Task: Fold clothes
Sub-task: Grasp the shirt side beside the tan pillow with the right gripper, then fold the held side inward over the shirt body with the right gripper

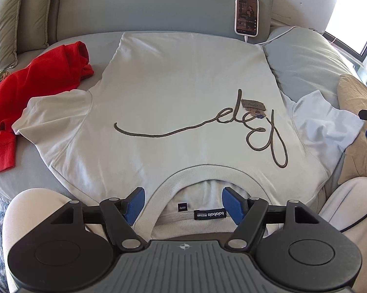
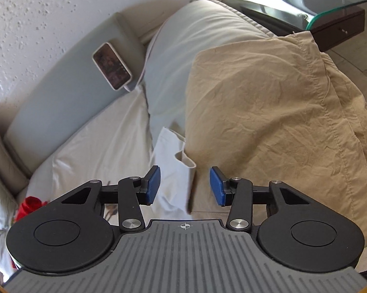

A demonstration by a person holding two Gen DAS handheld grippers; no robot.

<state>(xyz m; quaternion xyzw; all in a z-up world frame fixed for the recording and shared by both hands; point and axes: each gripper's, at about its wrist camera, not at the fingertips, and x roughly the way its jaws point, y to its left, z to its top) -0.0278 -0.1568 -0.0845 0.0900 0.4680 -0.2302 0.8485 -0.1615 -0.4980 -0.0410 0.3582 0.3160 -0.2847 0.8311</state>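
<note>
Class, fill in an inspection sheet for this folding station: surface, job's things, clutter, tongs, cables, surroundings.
Surface: grey sofa seat, mostly covered.
Job's things: white T-shirt spread flat, front up, collar nearest the camera; red garment crumpled beside its sleeve.
Clutter: phone leaning on the backrest, screen lit; tan cloth heaped at the T-shirt's other side.
Tongs: left tongs open, above the collar; right tongs open, over the T-shirt's sleeve.
Cables: white cable plugged into the phone.
Surroundings: cushions, window, glass table.
</note>
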